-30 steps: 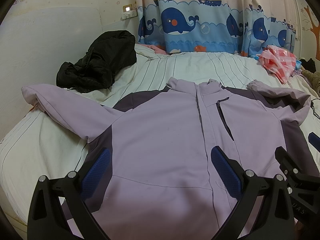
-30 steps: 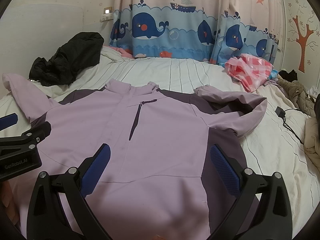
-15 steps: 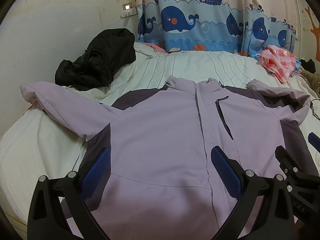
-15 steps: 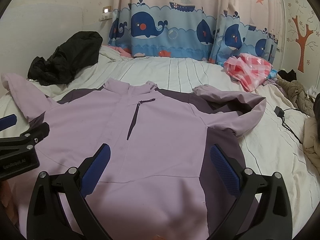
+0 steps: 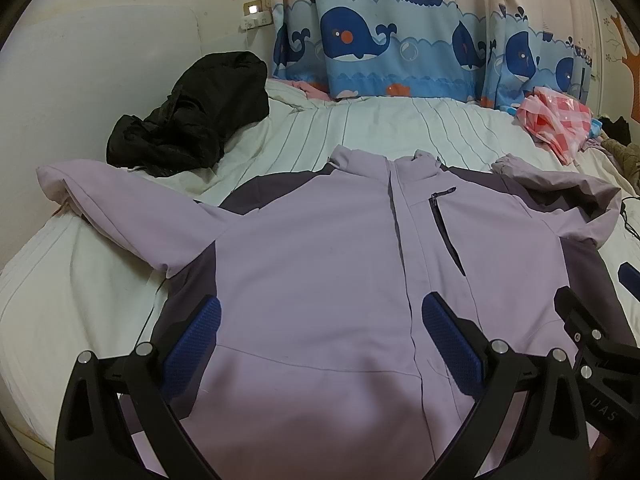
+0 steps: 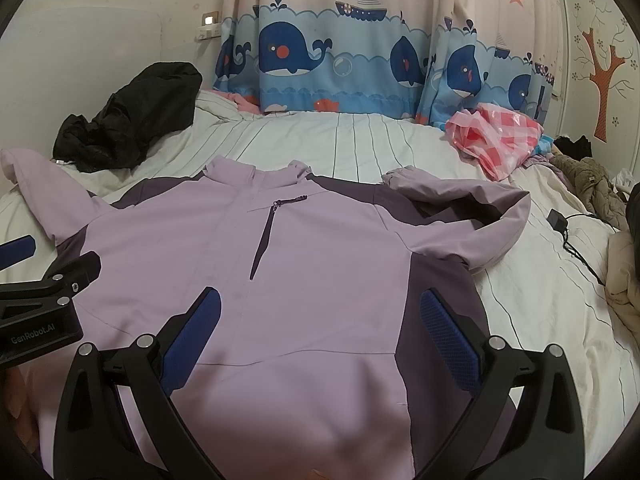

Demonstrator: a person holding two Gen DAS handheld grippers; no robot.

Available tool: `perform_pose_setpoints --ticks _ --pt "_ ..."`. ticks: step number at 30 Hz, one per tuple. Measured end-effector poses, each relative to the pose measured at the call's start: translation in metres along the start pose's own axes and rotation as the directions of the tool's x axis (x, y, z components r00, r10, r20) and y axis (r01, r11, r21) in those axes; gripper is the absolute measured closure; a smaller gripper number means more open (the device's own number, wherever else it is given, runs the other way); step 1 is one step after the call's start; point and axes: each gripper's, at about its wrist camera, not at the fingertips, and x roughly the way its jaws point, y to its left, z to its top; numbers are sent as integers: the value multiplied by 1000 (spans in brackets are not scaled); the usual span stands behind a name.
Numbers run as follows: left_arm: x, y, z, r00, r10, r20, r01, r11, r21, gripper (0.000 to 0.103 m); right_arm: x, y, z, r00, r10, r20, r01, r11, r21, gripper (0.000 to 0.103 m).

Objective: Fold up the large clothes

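A lilac jacket (image 5: 320, 272) (image 6: 320, 264) with dark purple side panels lies front-up on the bed, collar toward the curtain. Its left sleeve (image 5: 120, 208) stretches out to the left; its right sleeve (image 6: 472, 208) is bent back over the shoulder. My left gripper (image 5: 320, 312) hovers open above the jacket's lower front, nothing between its blue pads. My right gripper (image 6: 320, 308) hovers open above the lower right front, also empty. Each gripper shows at the edge of the other's view, the right gripper (image 5: 592, 320) at the right and the left gripper (image 6: 52, 276) at the left.
A crumpled black jacket (image 5: 192, 120) (image 6: 128, 120) lies at the back left of the striped white bed (image 5: 400, 128). A pink checked plastic bag (image 6: 496, 136) sits back right. A charger and cable (image 6: 560, 224) and more clothes (image 6: 592, 184) lie at the right edge. A whale curtain (image 6: 340, 60) hangs behind.
Both views have shifted only slightly; the jacket lies as before and both grippers stay open and empty.
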Motion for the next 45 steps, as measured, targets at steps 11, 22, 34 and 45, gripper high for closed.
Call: perform_pose_setpoints --ticks 11,22,34,45 --pt "0 -4 -3 1000 -3 2 3 1000 9 6 3 -1 -2 1000 10 -11 -10 1000 0 7" --pt "1 -2 -1 1000 -13 -12 13 1000 2 6 5 -2 -4 999 46 -7 -46 999 7 7" --pt "0 1 3 1000 -16 -9 16 1000 -7 6 7 2 -6 1000 18 -5 -18 1000 -16 7" --pt "2 1 7 1000 -29 -13 29 1000 -11 6 13 3 -5 1000 4 -24 -6 999 -46 7"
